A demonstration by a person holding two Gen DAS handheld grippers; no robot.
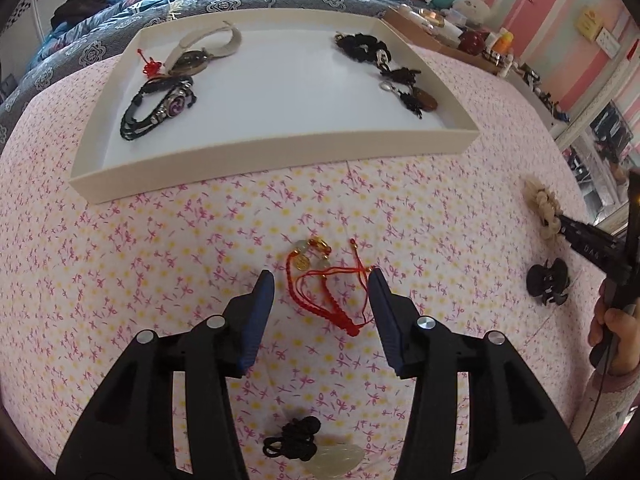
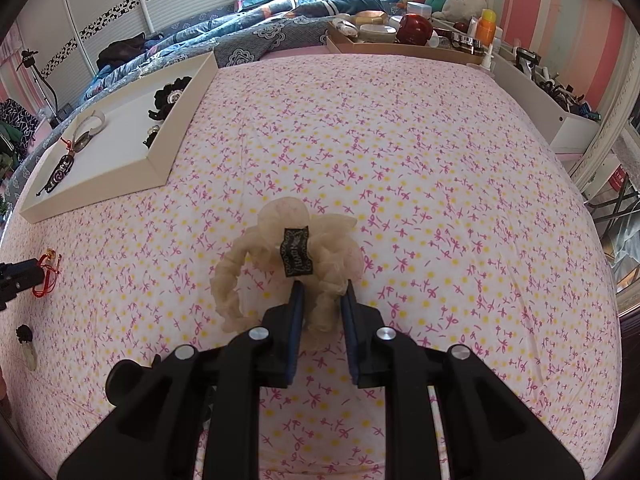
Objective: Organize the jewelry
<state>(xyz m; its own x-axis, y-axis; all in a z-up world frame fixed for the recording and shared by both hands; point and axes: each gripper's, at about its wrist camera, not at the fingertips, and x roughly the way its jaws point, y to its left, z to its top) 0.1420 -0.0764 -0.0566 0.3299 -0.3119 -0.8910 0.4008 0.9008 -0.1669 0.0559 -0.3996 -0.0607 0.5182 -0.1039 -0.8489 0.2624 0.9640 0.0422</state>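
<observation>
Left wrist view: left gripper [image 1: 322, 280] spread wide, straddling red cord bracelet [image 1: 326, 280] on the sheet, near side of white tray [image 1: 276, 174]; thin cords may slip out on closing. Right gripper [image 2: 322, 294] pinches cream scrunchie [image 2: 288, 264], well right of tray; soft fabric could drop.

left wrist: low, facing tray [image 1: 276, 168] | right wrist: low, facing headboard clutter | shared: tray, bedsheet [image 2: 400, 160]
</observation>
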